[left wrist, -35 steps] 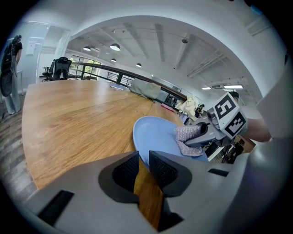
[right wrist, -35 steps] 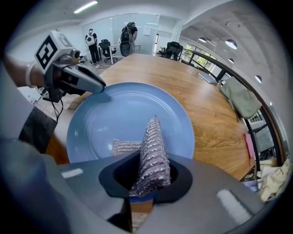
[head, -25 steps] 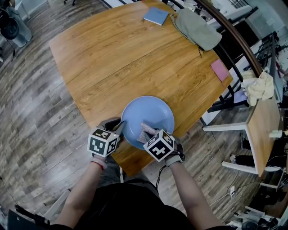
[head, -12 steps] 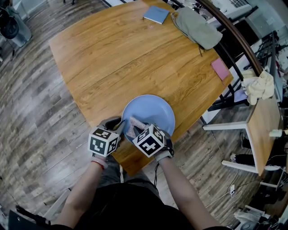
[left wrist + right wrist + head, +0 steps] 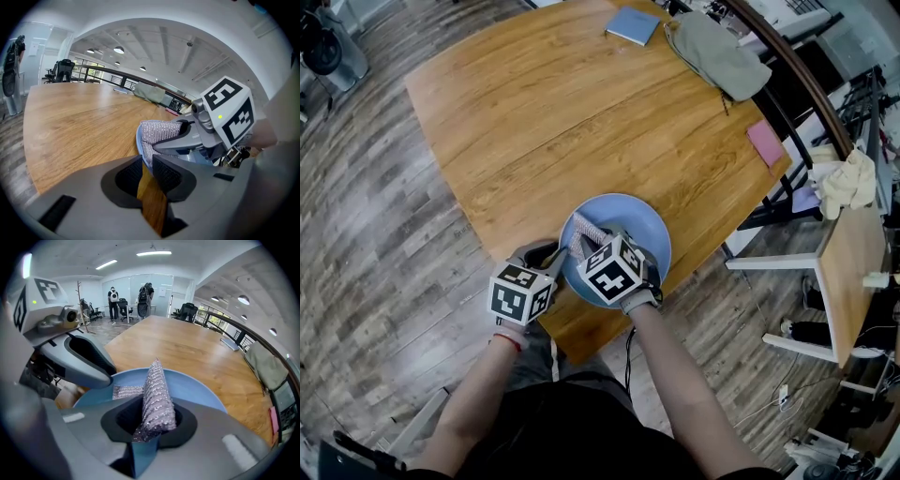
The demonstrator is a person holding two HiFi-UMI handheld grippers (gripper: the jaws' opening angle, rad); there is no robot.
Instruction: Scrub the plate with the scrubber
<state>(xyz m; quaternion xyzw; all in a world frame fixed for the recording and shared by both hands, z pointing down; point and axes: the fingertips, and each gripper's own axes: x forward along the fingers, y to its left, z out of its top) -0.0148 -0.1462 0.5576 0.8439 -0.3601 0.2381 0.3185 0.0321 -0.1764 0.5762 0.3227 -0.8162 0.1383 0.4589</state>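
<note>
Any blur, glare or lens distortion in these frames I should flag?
Head view: evenly lit, sharp, mild sheen on the table, floorboards bow toward the edges. Left gripper view: strong fisheye, black corners, ceiling lamps glare, near jaws slightly soft. Right gripper view: same black corners, scrubber crisp against the plate, ceiling strips blown out.

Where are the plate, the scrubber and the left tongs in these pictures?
plate (image 5: 645, 228), head view, bare blue inside near the far rim.
scrubber (image 5: 157, 392), right gripper view, its grey middle.
left tongs (image 5: 146, 163), left gripper view, midway between the tips.
</note>
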